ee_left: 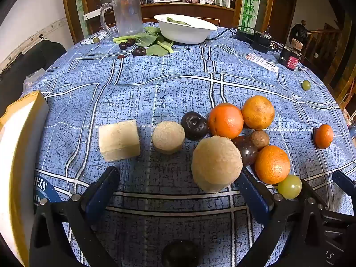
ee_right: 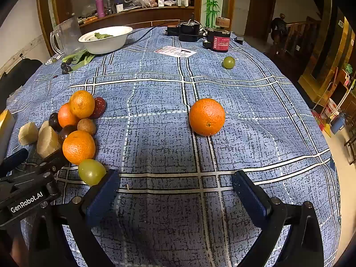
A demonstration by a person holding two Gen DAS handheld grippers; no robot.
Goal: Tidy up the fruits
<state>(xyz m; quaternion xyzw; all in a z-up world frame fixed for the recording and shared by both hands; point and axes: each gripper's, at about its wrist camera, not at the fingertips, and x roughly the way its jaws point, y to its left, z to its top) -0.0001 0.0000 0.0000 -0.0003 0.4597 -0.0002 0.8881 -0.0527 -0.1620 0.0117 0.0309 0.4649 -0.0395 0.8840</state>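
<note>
Both grippers, left and right, hover with jaws spread and empty, while the far white plastic bowl holds green leaves.

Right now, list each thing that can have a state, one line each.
left gripper: fingers open, holding nothing
right gripper: fingers open, holding nothing
lone orange: apart from the pile, on the cloth
fruit pile: bunched together, fruits touching
white bowl: upright, greens inside
clear pitcher: upright, looks empty
far green grape: alone on the cloth
</note>
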